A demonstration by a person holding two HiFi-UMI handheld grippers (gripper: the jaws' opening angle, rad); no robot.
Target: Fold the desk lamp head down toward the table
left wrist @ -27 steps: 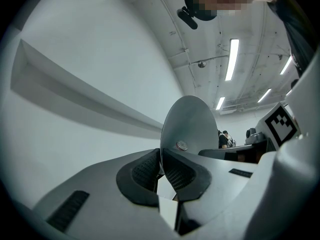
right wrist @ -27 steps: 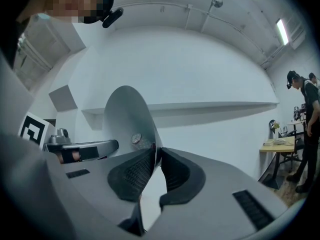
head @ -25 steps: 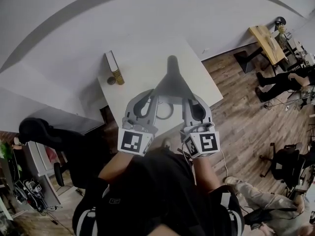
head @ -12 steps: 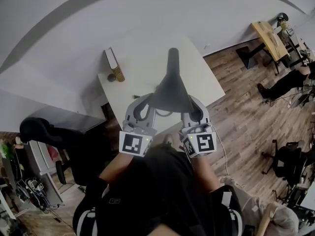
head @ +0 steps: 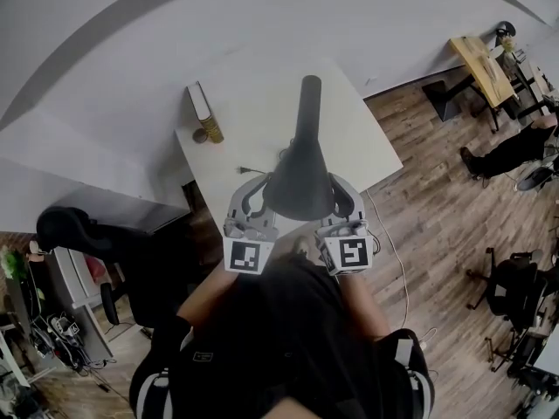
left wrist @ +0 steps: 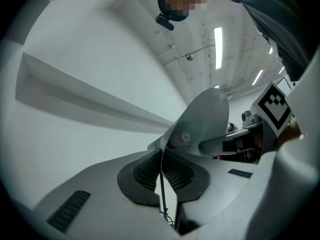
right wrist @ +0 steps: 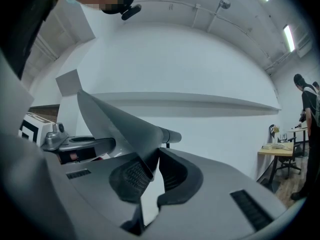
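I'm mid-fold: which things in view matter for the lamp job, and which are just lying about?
In the job: lamp head; left gripper, shut on its rim; right gripper, jaws just been closing on the rim too; table.
Lying about: book and yellow cylinder at the table's far corner; office chair.

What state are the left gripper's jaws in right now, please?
Shut on the lamp head: the left gripper pinches its thin rim between both pads.
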